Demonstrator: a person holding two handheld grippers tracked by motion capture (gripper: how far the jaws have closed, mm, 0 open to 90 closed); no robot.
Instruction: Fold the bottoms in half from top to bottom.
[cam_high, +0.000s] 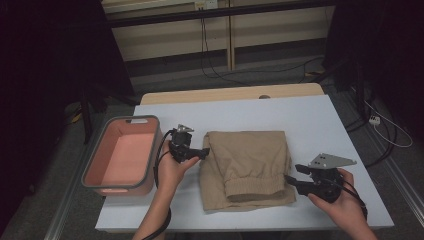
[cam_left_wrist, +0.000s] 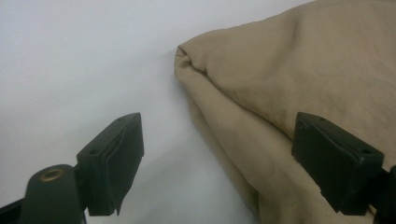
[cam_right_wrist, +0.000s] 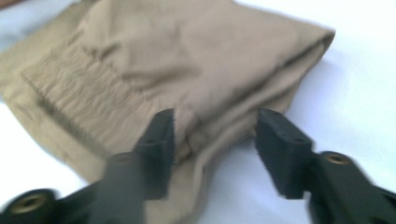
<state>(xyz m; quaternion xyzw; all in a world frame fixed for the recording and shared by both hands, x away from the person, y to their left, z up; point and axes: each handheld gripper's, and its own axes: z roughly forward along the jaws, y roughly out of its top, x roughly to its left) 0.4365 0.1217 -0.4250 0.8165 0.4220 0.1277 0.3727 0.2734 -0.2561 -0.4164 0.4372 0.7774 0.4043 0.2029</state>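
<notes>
A folded tan garment (cam_high: 247, 167) with a ribbed cuff lies in the middle of the pale blue table (cam_high: 310, 120). My left gripper (cam_high: 205, 152) is at its left edge, open; in the left gripper view the garment (cam_left_wrist: 299, 88) lies under the right jaw while the left jaw hovers over bare table, and the left gripper (cam_left_wrist: 217, 158) holds nothing. My right gripper (cam_high: 292, 175) is at the garment's right edge, open. In the right gripper view, the right gripper (cam_right_wrist: 215, 149) has its jaws astride the folded edge of the garment (cam_right_wrist: 187, 60), apart from it.
A pink bin (cam_high: 95, 172) with a grey rim stands off the table's left edge, beside the left hand. Bare table lies behind and right of the garment. Cables run across the floor beyond the table's far wooden edge.
</notes>
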